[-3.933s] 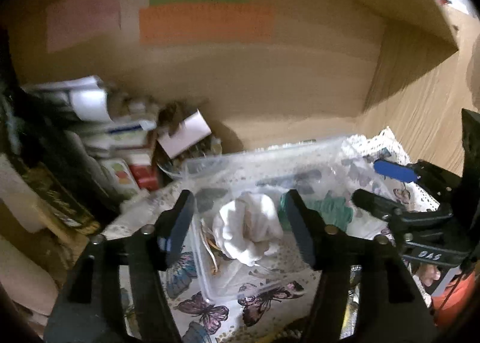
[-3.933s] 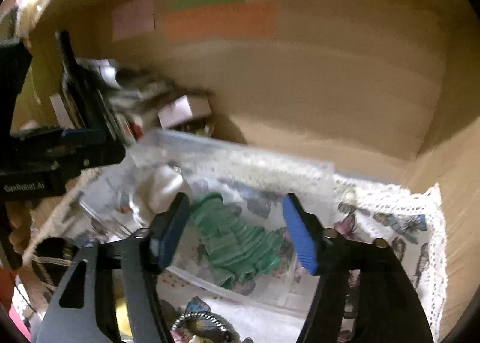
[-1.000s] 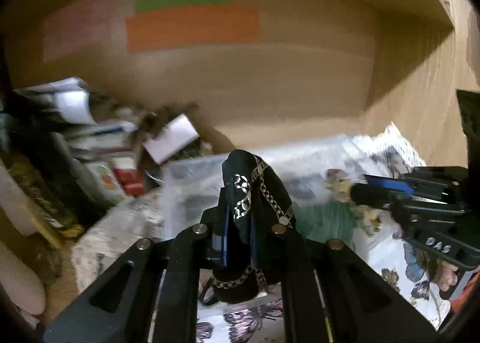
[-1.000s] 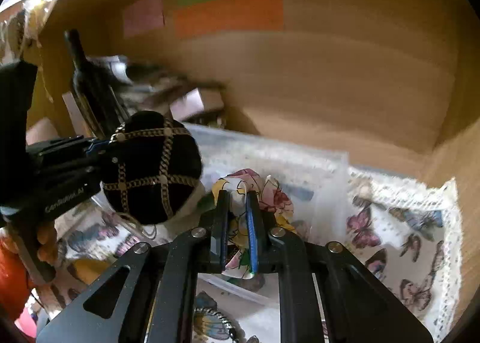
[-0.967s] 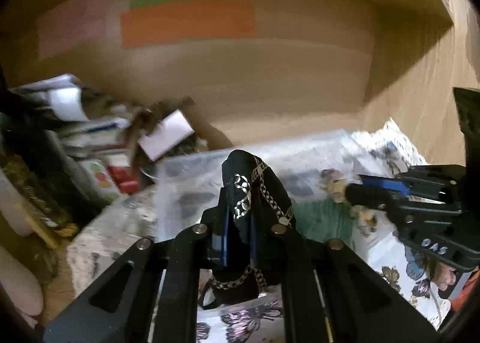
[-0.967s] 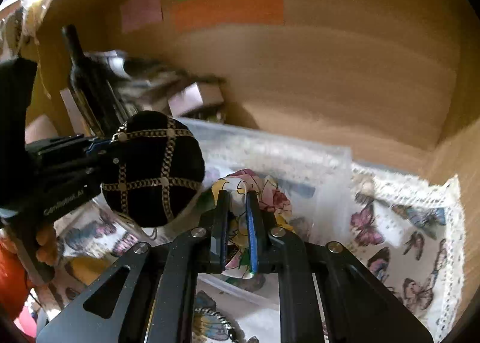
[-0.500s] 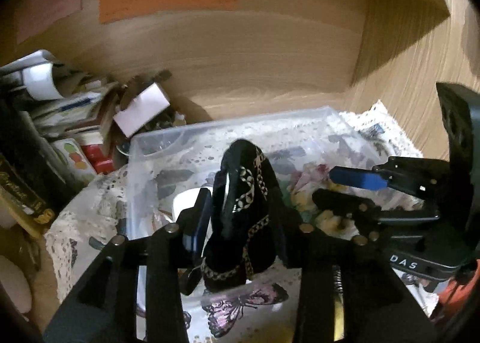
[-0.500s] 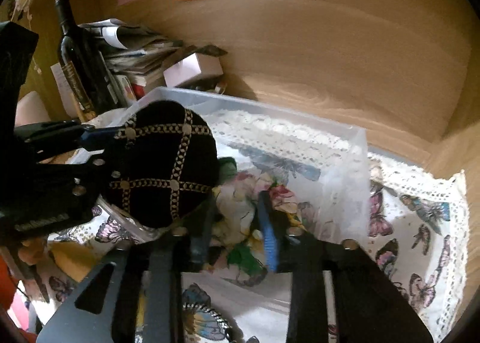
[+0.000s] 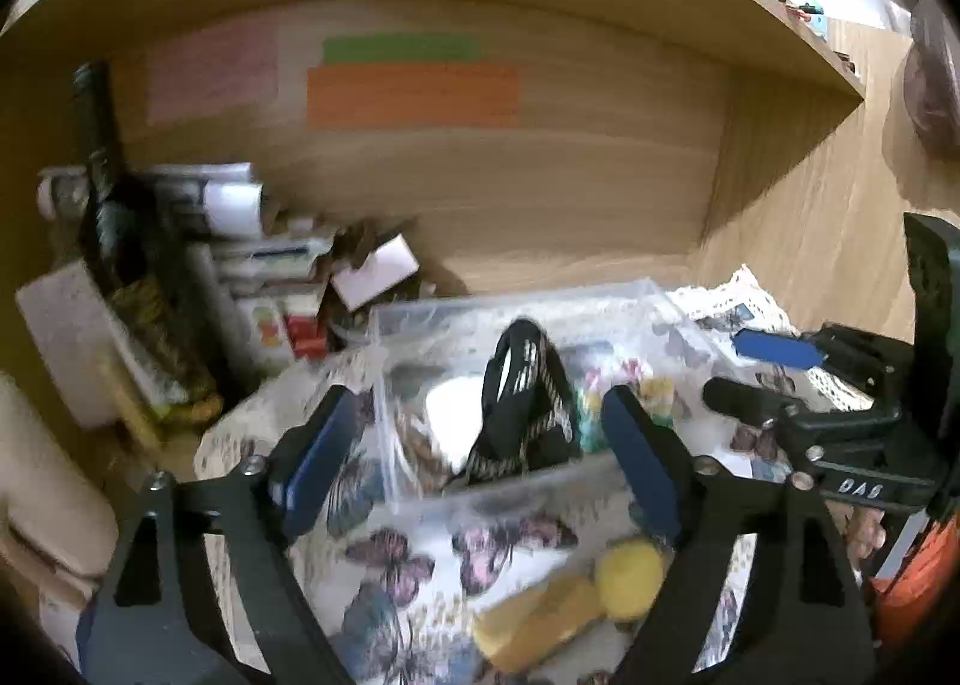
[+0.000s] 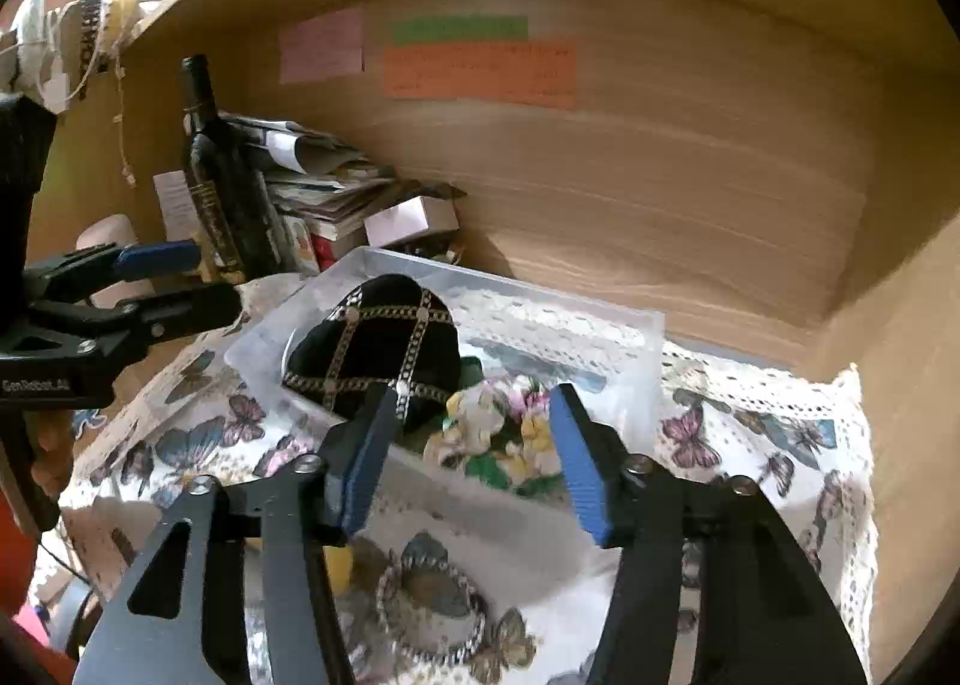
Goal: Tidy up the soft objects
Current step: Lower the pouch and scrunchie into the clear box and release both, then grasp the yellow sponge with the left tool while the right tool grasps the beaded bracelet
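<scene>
Wooden shelf nook, butterfly cloth (image 10: 762,433) | both tongs (image 9: 480,463) (image 10: 465,457) spread, nothing gripped | black pouch (image 10: 375,349) propped on clear bin (image 10: 624,337) rim | risk: toppled if bumped.

A clear plastic bin (image 10: 636,379) sits on the butterfly-print cloth, its long side running from ten o'clock to four o'clock in the right wrist view. Inside, at the bin's nine o'clock end, a black pouch (image 10: 375,352) crossed with gold chain bands stands on edge, leaning against the near wall. Just beside it, toward three o'clock, lies a crumpled floral cloth (image 10: 501,433) in white, pink, yellow and green. In the left wrist view a white soft item (image 9: 450,415) lies at the pouch's nine o'clock.
</scene>
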A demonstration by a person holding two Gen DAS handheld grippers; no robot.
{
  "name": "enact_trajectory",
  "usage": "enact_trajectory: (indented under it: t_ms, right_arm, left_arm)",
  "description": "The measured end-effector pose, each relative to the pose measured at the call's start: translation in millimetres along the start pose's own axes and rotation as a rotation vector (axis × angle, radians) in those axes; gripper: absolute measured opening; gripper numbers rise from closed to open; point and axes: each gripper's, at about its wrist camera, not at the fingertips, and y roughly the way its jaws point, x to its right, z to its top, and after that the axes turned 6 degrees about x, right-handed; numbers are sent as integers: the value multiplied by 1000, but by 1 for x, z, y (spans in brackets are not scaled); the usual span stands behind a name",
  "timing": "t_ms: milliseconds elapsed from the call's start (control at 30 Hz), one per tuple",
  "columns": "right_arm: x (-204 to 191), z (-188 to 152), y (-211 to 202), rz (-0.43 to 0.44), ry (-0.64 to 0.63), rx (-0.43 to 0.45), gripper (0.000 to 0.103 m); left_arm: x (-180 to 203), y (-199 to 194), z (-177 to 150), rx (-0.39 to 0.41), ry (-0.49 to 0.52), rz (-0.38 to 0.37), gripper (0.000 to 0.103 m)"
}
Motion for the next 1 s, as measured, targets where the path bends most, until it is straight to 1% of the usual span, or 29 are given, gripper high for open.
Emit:
enact_trajectory:
  t_ms: [67,233,367,467,667,733,867,900,933,967,1000]
  right_arm:
    - [-2,-6,-6,0,8,1,55]
    - [-2,-24,-12,3,39,-20,56]
    - [-4,-44,-11,14,71,-67,56]
    - [-5,-60,-7,16,91,-112,56]
    - [-6,-83,9,16,89,-216,56]
    - [-4,-86,15,5,88,-244,55]
    - [4,-88,16,-9,90,-267,54]
    - [5,-89,16,-14,89,-269,52]
    - [7,-90,17,-15,88,-277,41]
    - [7,-93,19,-9,89,-292,25]
    - [8,-95,21,-11,86,-297,21]
  left_arm:
    - [-1,-3,-10,-22,-2,5,85]
    - [1,-4,-40,-96,3,13,86]
    - [9,-4,-61,-144,20,7,86]
    - [14,1,-74,-191,8,-22,86]
    - [22,18,-89,-257,0,-60,86]
    - [24,22,-92,-270,3,-59,86]
    - [24,27,-97,-289,-22,-68,85]
    - [24,29,-98,-291,-30,-75,78]
    - [23,30,-99,-297,-35,-81,70]
    - [23,31,-100,-304,-36,-85,67]
    - [23,31,-101,-307,-38,-84,63]
